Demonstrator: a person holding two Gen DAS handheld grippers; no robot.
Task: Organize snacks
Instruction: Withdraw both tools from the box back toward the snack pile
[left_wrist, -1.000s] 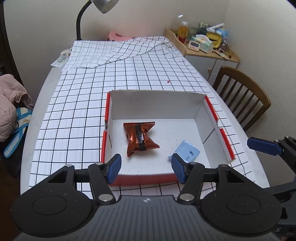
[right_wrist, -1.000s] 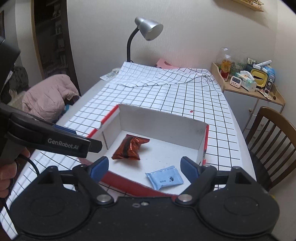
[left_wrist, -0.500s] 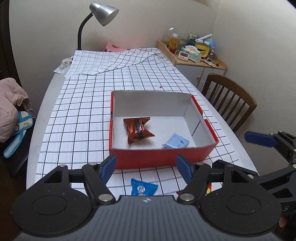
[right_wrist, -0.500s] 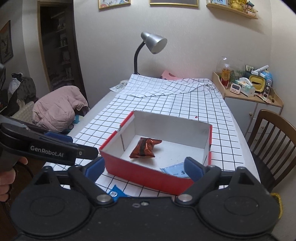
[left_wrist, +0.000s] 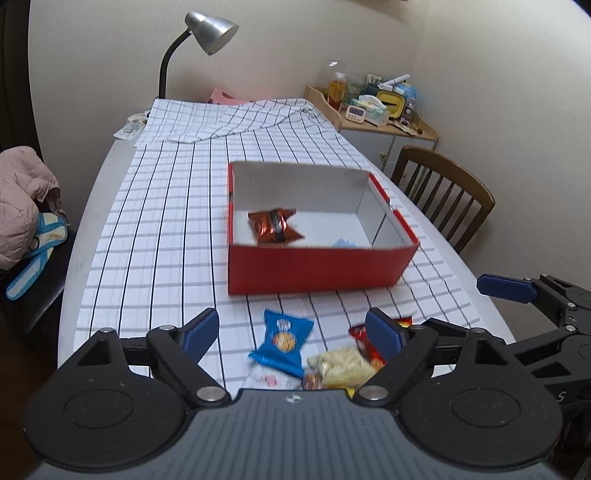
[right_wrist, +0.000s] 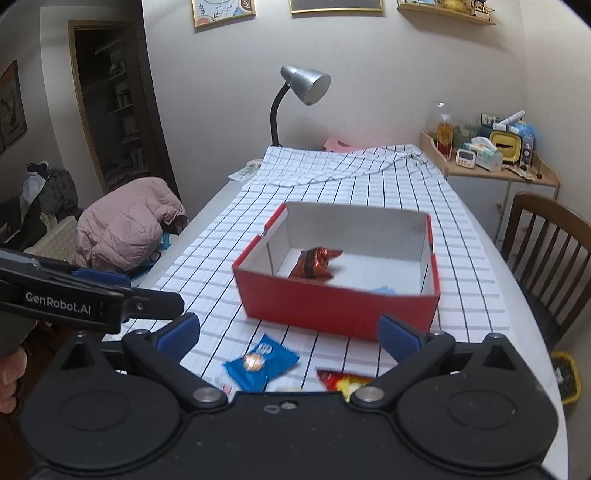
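Observation:
A red box with a white inside stands on the checked tablecloth; it also shows in the right wrist view. In it lie a copper-brown snack pack and a pale blue packet. In front of the box lie loose snacks: a blue pack, a yellow pack and a red pack. My left gripper is open and empty above these snacks. My right gripper is open and empty, above the blue pack and the red pack.
A desk lamp stands at the table's far end. A wooden chair is at the right edge. A pink jacket lies on a seat to the left. A cluttered side cabinet is at the back right.
Both grippers have pulled back from over the box toward the table's near end. The loose snacks in front of the box have come into view. Both stay open and empty.

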